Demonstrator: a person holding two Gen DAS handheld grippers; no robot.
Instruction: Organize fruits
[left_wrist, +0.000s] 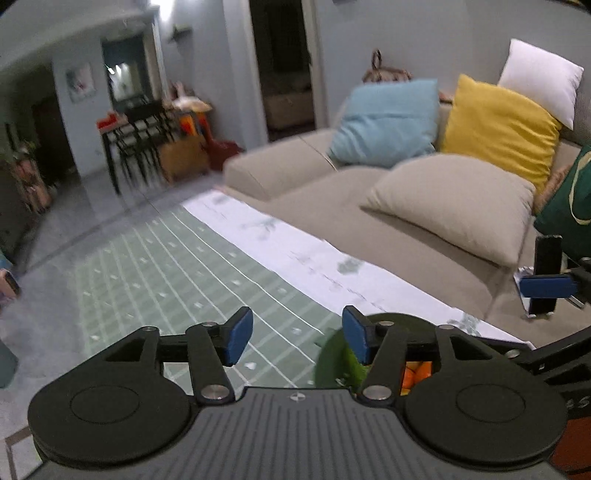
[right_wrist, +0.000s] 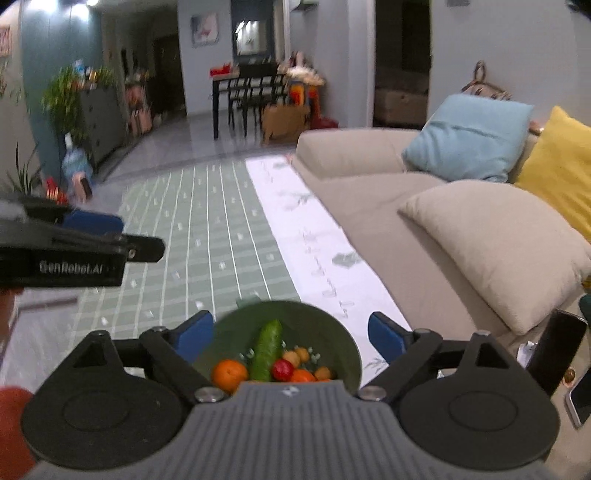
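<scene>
Your right gripper (right_wrist: 290, 338), spread and empty, is hiding the round green bowl's (right_wrist: 343, 343) near rim; your left gripper (left_wrist: 297, 339) is gaping empty too, covering its smooth fruits (left_wrist: 417, 373).

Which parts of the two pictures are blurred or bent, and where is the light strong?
Left wrist view: the dining chairs are smeared by motion, the sofa is soft, and the left claw is sharp. Right wrist view: the rug lines curve from fisheye distortion, and ceiling light glares at top left.
</scene>
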